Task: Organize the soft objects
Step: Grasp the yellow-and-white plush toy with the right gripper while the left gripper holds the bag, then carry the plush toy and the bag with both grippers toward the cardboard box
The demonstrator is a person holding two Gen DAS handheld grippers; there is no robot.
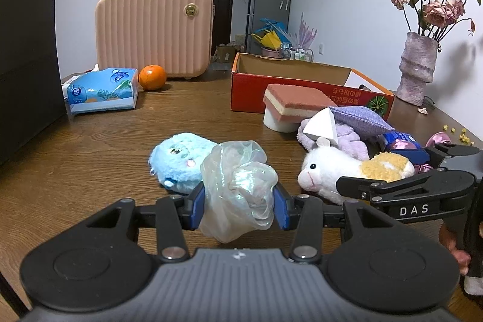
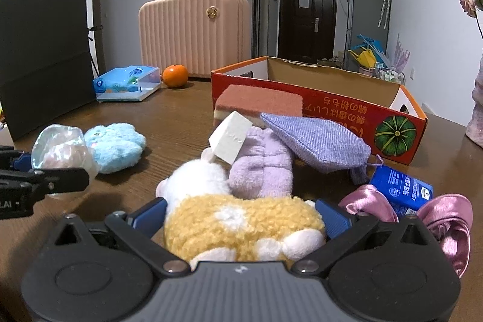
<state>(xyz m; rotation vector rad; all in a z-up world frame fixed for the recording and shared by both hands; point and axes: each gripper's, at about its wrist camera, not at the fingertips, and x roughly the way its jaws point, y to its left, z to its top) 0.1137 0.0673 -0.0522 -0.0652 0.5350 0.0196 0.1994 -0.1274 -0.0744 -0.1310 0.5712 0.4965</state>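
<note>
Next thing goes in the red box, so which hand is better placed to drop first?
Probably left: the left gripper already pinches the sheer scrunchie, with bare table before the box. The right's plush grip looks unsettled.

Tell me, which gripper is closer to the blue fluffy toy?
Left. The left gripper, clamped on a sheer scrunchie, sits right beside the blue fluffy toy; the right gripper straddles the yellow-and-white plush farther off.

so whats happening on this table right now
A person is sorting soft things with two handheld grippers. The left gripper is shut on a crumpled iridescent sheer cloth. The right gripper has its fingers either side of a yellow-and-white plush toy; a firm grip isn't clear. The red cardboard box behind looks empty.
</note>
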